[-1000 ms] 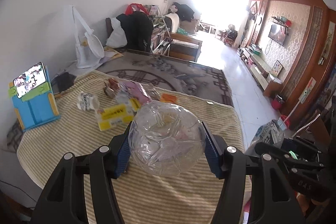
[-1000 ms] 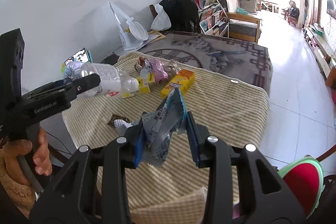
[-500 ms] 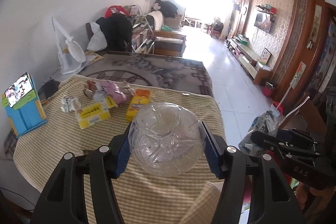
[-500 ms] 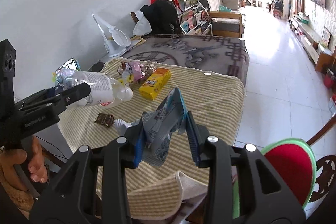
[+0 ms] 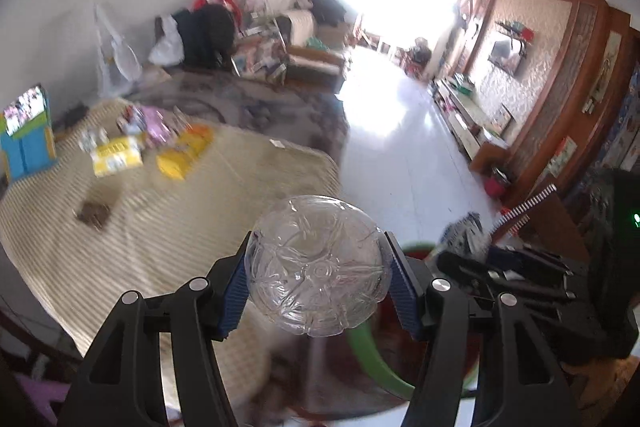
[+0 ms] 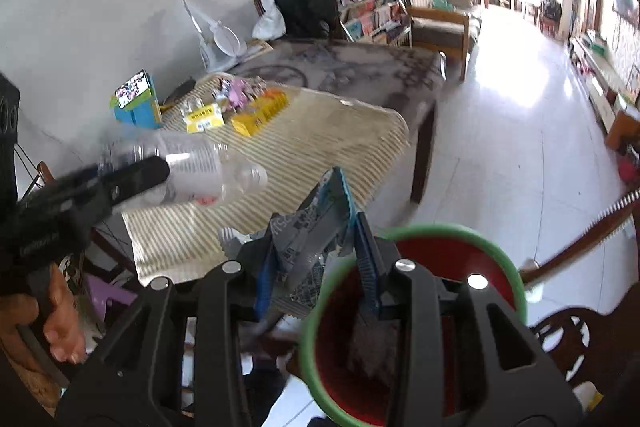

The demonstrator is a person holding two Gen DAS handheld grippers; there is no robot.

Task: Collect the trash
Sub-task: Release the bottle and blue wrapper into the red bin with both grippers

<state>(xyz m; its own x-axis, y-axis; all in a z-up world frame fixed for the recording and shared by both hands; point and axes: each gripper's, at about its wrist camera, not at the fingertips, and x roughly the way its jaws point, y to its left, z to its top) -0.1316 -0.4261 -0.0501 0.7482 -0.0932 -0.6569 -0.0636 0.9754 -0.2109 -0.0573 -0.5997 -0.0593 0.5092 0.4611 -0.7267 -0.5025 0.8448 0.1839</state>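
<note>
My left tongs [image 5: 318, 277] are clamped on a clear plastic bottle [image 5: 318, 265]. From my left wrist I look straight at its moulded, petal-patterned base, with a blue pad pressed against each side. From the right wrist view the same bottle [image 6: 192, 173] shows side-on: empty, see-through, lying level in the left tongs [image 6: 132, 175], its neck pointing away from my hand [image 6: 44, 323].

My right tongs [image 6: 316, 263] are closed on a crumpled grey and blue wrapper [image 6: 312, 227]. It is foil-like with printed lettering, and it sticks up and forward from between the blue pads, its top edge well above them.

Directly below and just ahead of the right tongs stands a bin [image 6: 420, 229] with a green rim and a red inside; the right-hand pad hangs over its opening, and the wrapper is at its near-left edge. Under the left tongs a curve of the same green rim [image 5: 372, 359] shows below the bottle.

Ahead and to the left of both tongs lies the striped tabletop [image 6: 320, 143], with more litter at its far end: a yellow box [image 6: 260, 113], a yellow-and-white pack [image 6: 204, 119] and a pink wrapper [image 6: 238, 95]. A dark scrap [image 5: 94, 215] lies nearer.
</note>
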